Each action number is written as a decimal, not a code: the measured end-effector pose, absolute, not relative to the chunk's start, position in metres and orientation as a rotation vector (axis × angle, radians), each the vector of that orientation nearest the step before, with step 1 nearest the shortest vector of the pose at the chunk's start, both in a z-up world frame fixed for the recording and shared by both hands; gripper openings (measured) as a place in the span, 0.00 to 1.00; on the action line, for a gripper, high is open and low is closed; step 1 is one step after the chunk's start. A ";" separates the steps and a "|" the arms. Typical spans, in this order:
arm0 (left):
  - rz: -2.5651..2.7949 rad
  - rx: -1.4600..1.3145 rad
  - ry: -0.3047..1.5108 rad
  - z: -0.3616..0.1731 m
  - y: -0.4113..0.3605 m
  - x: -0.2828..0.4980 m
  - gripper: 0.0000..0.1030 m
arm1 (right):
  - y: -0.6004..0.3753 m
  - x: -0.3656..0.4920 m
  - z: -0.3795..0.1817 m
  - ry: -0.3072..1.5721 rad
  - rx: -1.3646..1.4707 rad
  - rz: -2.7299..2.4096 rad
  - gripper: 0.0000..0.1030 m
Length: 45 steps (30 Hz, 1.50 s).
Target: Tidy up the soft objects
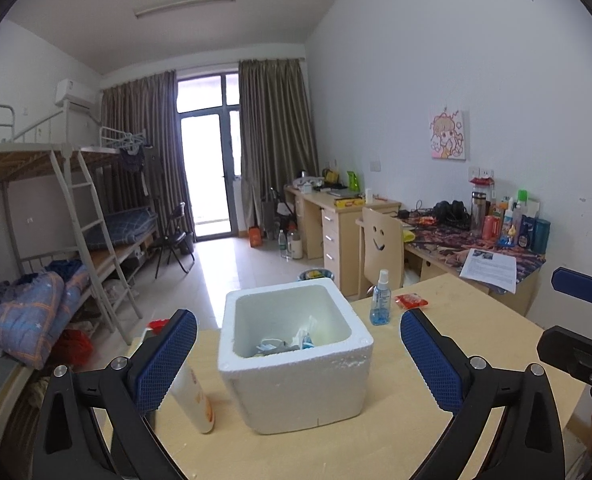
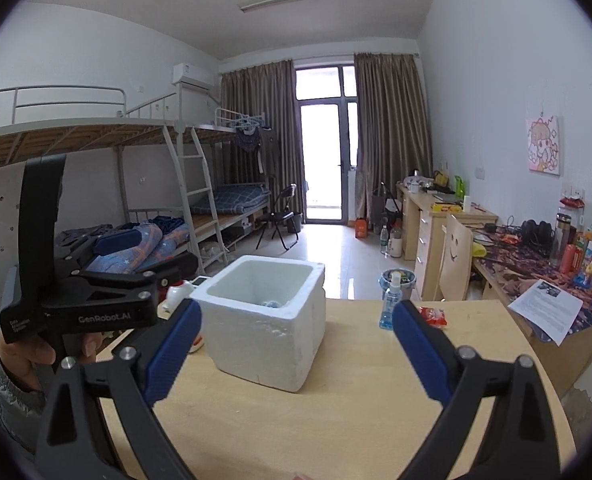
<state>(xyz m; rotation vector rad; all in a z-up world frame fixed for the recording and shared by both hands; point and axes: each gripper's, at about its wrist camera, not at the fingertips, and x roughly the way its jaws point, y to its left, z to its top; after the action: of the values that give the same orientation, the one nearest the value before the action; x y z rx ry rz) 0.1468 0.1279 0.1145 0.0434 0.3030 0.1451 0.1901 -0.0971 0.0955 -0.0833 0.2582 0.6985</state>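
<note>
A white foam box (image 1: 296,356) stands on the wooden table (image 1: 476,320), with several small soft packets (image 1: 283,344) lying at its bottom. My left gripper (image 1: 298,362) is open, its blue pads wide apart on either side of the box, short of it and holding nothing. In the right wrist view the same foam box (image 2: 263,320) is ahead, and my right gripper (image 2: 296,344) is open and empty in front of it. The left gripper's body (image 2: 95,280), held by a hand, shows at the left of that view.
A white and orange tube (image 1: 193,396) lies left of the box. A blue spray bottle (image 1: 380,300) and a red packet (image 1: 411,301) sit behind it on the right. A chair (image 1: 382,248), cluttered desks and bunk beds surround the table.
</note>
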 end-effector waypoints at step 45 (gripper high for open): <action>0.257 -0.065 0.153 0.051 0.098 0.041 0.99 | -0.129 0.145 0.025 0.242 -0.060 0.806 0.95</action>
<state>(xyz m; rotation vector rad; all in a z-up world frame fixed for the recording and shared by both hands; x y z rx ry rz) 0.0412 0.0982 0.0514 -0.0647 0.1527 0.2569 0.1451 -0.1288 0.0251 -0.0600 0.2419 0.8064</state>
